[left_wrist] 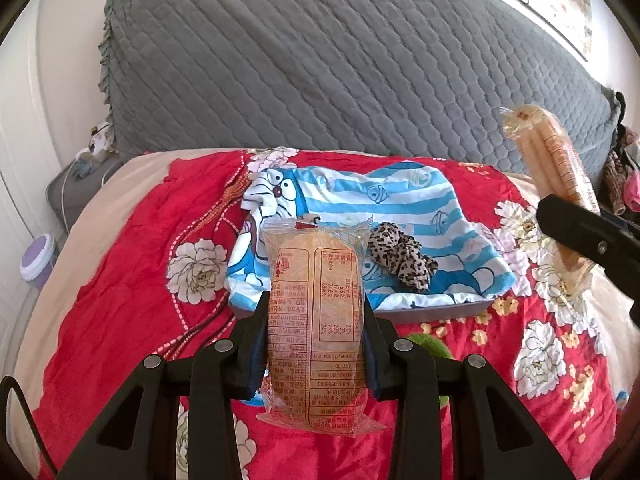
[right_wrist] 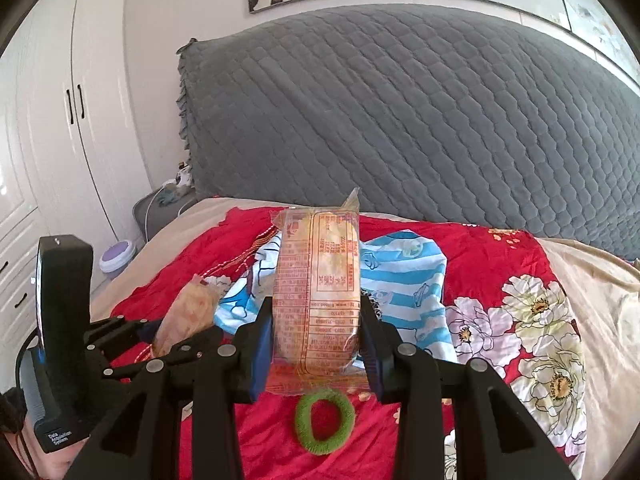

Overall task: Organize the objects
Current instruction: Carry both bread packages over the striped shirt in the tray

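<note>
Item one: bread packet, clear wrapper with orange print, upright between the blue pads of the left gripper, which is clamped on its two long sides; the sealed top edge rises beyond the fingertips and the bottom edge hangs below them, above the red floral quilt.

Item two: second bread packet, same wrapper, clamped likewise at mid-length by the right gripper, upper half standing clear of the tips.

Item three: blue-striped cartoon cloth, lying on the quilt just beyond both held packets, covering a grey tray.

Item four: leopard-print scrunchie, resting on that cloth, right of the left-held packet.

Item five: green hair tie, flat on the quilt, directly under the right gripper's packet.

Backdrop: grey quilted headboard.
</note>
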### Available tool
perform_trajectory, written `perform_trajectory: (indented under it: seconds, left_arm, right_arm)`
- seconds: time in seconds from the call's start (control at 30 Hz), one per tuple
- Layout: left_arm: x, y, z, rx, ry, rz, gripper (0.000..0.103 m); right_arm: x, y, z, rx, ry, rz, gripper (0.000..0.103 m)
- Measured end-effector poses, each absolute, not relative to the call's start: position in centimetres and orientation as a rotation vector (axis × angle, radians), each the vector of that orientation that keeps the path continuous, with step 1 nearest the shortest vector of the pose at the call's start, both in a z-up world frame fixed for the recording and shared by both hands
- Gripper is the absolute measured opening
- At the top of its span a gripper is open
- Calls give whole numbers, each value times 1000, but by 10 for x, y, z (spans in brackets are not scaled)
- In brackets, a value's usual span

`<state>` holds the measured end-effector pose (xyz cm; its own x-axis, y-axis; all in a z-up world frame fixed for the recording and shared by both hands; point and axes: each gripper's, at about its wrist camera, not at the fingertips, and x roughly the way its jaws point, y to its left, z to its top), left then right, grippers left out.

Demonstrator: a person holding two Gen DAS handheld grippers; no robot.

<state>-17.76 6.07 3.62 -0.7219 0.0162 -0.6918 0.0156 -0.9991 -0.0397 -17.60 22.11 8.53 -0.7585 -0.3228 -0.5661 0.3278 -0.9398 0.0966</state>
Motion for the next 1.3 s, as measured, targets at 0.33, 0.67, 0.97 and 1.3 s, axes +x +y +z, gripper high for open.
perform_trajectory:
  seconds: [0.33,0.67,0.97,1.3]
  left_arm:
    - [-190,62,36,-1165,-61,2918,39]
    - [-206,63,36,-1140,-58,2924,39]
    - [-225,70,37,-1101,-48,2940,39]
    - [-248,78,30,-1098,1,2943,39]
  right_arm:
    - [-189,239,81,851,-20,-2689,39]
    - [-201,232,73,830,3,-2684,39]
    - [-215,231,64,820,-11,-2682,39]
    - [-233,237,54,801,-46,-2703,39]
